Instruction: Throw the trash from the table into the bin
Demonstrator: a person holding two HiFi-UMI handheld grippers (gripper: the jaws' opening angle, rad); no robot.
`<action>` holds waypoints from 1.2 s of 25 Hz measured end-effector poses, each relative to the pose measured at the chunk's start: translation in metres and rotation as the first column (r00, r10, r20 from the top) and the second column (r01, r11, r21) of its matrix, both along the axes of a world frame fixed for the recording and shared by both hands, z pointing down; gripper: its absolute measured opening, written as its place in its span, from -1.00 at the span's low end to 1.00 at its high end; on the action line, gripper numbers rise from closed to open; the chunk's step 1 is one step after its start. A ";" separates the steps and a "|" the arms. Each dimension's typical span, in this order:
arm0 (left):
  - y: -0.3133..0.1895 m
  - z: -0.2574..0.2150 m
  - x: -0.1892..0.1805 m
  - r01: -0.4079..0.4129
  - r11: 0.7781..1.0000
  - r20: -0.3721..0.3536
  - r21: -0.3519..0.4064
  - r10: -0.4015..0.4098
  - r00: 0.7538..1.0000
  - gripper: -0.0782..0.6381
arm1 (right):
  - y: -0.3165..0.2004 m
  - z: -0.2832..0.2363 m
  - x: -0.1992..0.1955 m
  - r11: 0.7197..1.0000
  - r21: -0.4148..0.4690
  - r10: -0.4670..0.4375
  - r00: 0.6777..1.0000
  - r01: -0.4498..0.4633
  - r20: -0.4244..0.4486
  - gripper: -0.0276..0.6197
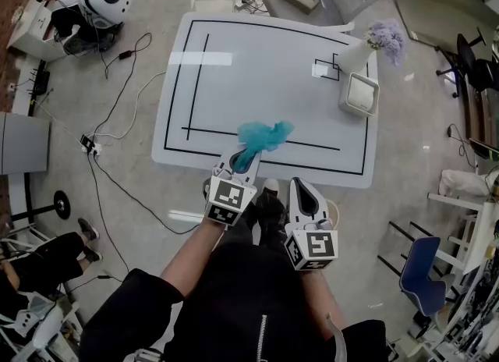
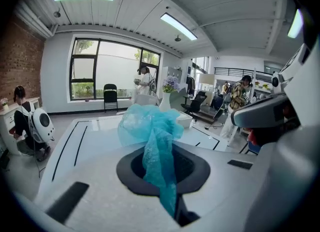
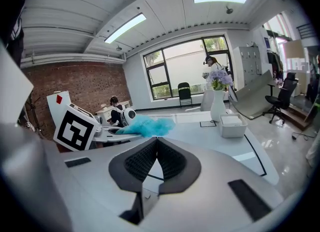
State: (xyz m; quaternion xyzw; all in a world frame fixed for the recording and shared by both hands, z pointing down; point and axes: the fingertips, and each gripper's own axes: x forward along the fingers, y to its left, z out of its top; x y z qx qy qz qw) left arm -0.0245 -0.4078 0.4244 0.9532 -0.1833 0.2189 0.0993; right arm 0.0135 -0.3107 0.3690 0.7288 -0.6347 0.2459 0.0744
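Jaws of my left gripper (image 1: 246,157) are clamped on the crumpled teal net (image 1: 265,134), held over the white surface (image 1: 257,64); my right gripper (image 1: 304,193) jaws are together, empty.

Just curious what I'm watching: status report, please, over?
Left gripper shut on crumpled teal mesh wad, held above white table. Right gripper shut, empty. Nothing seen blocking.

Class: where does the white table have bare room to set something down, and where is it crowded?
Bare: the table across its middle and left, between the black lines. Crowded: far right corner, with vase and white box.
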 end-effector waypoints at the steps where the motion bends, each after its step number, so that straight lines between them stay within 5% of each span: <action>1: 0.002 -0.003 0.000 -0.004 1.000 -0.004 0.006 0.004 1.000 -0.73 | 0.002 0.000 0.000 1.000 0.003 0.007 1.000 -0.007 0.001 -0.89; 16: 0.040 -0.026 0.020 -0.119 0.992 -0.032 0.047 0.120 0.992 -0.73 | 0.048 -0.001 0.011 0.987 0.038 0.153 0.988 -0.154 0.015 -0.89; 30: 0.133 -0.040 0.079 -0.275 0.960 -0.030 0.058 0.277 0.960 -0.73 | 0.145 -0.014 0.054 0.946 0.067 0.317 0.948 -0.318 0.018 -0.89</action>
